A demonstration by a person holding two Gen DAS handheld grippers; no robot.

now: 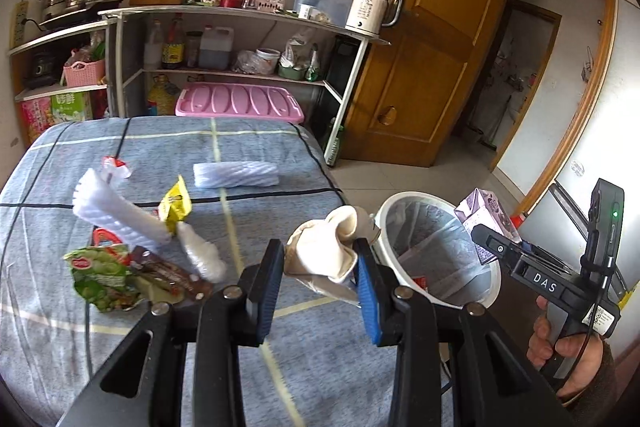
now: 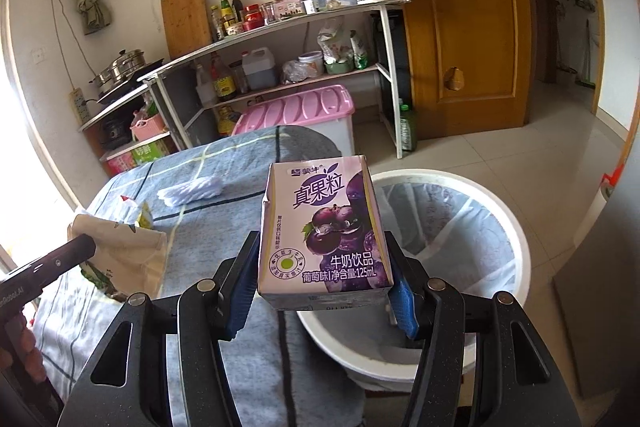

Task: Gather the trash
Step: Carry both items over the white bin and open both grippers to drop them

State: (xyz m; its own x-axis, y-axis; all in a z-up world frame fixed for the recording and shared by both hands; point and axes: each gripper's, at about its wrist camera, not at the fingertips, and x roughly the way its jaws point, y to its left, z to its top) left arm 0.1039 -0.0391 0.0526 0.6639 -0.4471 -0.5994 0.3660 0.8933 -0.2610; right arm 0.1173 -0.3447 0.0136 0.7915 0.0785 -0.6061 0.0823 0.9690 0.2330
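Note:
My left gripper (image 1: 320,267) is shut on a crumpled beige paper bag (image 1: 328,251), held above the table's right edge beside the white trash bin (image 1: 404,205). The bag also shows in the right wrist view (image 2: 120,251). My right gripper (image 2: 324,283) is shut on a purple grape milk carton (image 2: 324,231), held over the near rim of the bin (image 2: 516,227), which has a clear liner. The carton shows in the left wrist view (image 1: 486,215). On the table lie white foam sleeves (image 1: 120,215), a yellow wrapper (image 1: 175,205), a green snack bag (image 1: 100,275) and a brown wrapper (image 1: 168,271).
The table has a blue-grey checked cloth (image 1: 120,147). Another foam sleeve (image 1: 236,175) lies farther back. Behind stand kitchen shelves (image 1: 240,15) with bottles and a kettle (image 1: 370,9), a pink-lidded box (image 1: 240,101), and a wooden door (image 1: 432,47). The tiled floor (image 2: 520,155) lies to the right.

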